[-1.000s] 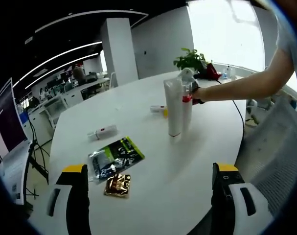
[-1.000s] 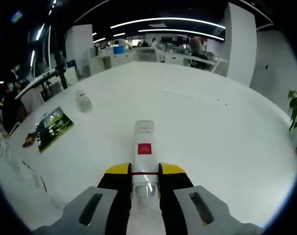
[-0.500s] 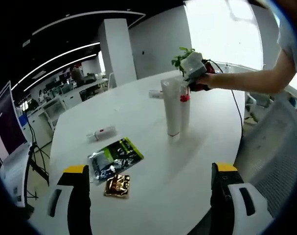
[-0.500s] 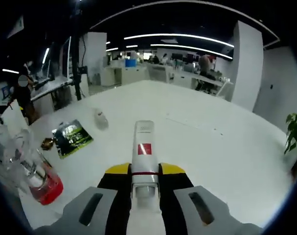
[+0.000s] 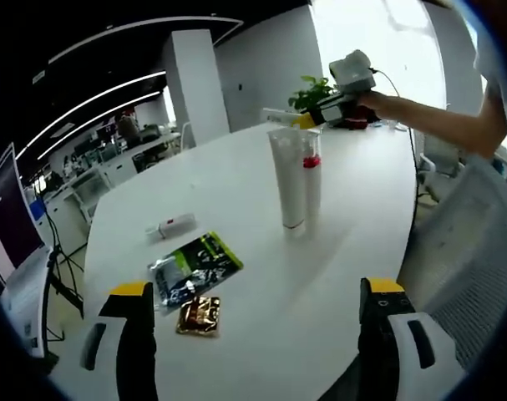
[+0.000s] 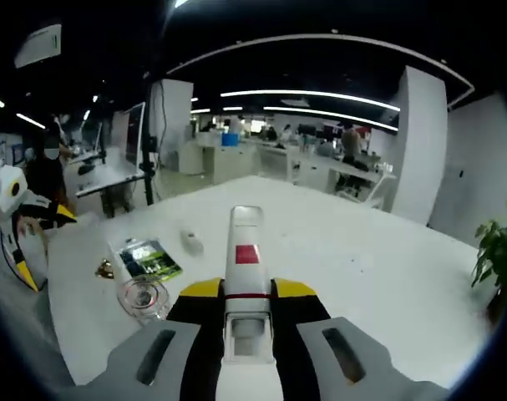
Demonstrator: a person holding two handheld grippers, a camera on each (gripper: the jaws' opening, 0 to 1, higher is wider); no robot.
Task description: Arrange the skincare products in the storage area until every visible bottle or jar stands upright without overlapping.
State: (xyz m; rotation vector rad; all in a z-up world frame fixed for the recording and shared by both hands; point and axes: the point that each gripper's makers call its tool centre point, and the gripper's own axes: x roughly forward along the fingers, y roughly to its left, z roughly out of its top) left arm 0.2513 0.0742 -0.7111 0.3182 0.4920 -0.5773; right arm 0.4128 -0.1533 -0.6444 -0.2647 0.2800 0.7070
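Note:
A tall white tube (image 5: 288, 175) stands upright mid-table, with a clear bottle of red liquid (image 5: 311, 171) close behind it. A small white tube (image 5: 171, 225) lies flat to the left. My left gripper (image 5: 257, 334) hangs open over the table's near edge, holding nothing. A hand holds my right gripper (image 5: 337, 90) high above the two standing items. In the right gripper view my right gripper (image 6: 249, 292) is shut on a white tube with a red label (image 6: 245, 251), pointing out over the table. The clear bottle (image 6: 144, 296) shows from above, below and to the left.
A green-and-black sachet (image 5: 195, 266) and a gold sachet (image 5: 200, 315) lie flat near the table's left front. A mesh chair (image 5: 466, 242) stands at the right edge. A potted plant (image 5: 313, 90) sits at the far side. Desks and people fill the office beyond.
My right gripper has lifted the red-label tube off the table and risen well above the standing tube and bottle. My left gripper has stayed put.

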